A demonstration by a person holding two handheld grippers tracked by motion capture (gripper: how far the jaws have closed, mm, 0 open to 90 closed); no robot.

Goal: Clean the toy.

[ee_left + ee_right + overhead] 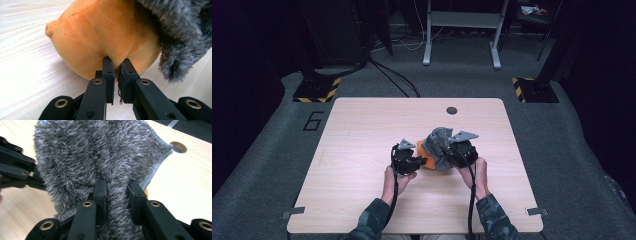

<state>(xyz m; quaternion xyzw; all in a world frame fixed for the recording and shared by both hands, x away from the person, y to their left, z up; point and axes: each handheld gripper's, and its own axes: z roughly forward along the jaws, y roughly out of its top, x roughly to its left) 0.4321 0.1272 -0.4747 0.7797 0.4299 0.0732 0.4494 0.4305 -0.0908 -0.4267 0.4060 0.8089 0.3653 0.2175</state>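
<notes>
**Two claws clamped on one plush bundle**

The left claw [116,63] is nearly closed, its jaws pinching a fold of the orange plush [100,37]; the fabric dimples where the tips bite in. In the left gripper view the plush bulges from the jaw tips toward 12 o'clock, with a small nub at about 10 o'clock, and rests on the pale wooden tabletop [27,62]. From 1 to 3 o'clock a shaggy grey fleece cover [180,30] hangs over the orange body.

The right claw [116,187] is narrow too, holding a thick ridge of the grey fleece cover [100,152] squeezed between its jaws. In the right gripper view the fleece rises from the jaws to 12 o'clock; its stitched hem runs down the edge at about 2 o'clock. Black links of the other gripper show at 9 o'clock, touching the fleece.

In the high view, the left claw [421,161] points toward 3 o'clock and the right claw [447,152] toward 9 o'clock, so the two face each other with the bundle between them. The orange plush [428,161] peeks out low between the grippers, with the grey fleece cover [437,140] heaped on it. The bundle sits slightly toward 6 o'clock of the tabletop's [362,130] middle. A round cable hole [452,110] lies at 12 o'clock from it, well apart. The person's hands come in from 6 o'clock, cables trailing back along the sleeves.
</notes>
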